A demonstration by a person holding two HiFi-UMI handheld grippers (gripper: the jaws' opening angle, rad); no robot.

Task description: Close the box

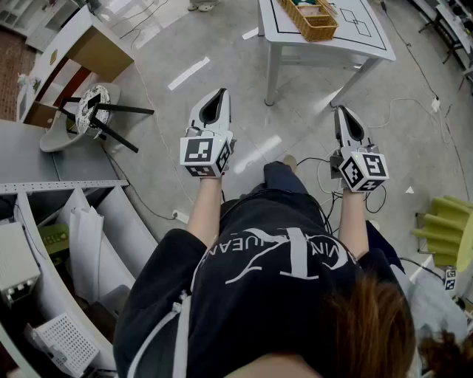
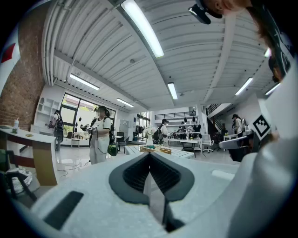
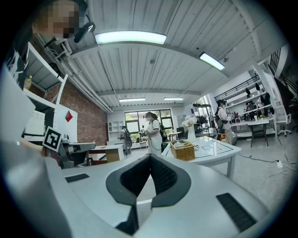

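Over on the left, the left gripper [image 1: 219,94] is held level, jaws pressed together on nothing. The right gripper [image 1: 342,111] is the same, jaws together and empty. Well ahead of both sets of jaws, a touch right, stands the white bench [image 1: 369,33] carrying a wicker basket [image 1: 314,21]. It's the only box-like thing on show, with no lid or flaps to be made out. It looks woven, light and springy, likely to slide, so steady one wall and press any cover at its free edge.

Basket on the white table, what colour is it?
The basket is light brown woven wicker, best seen in the head view.
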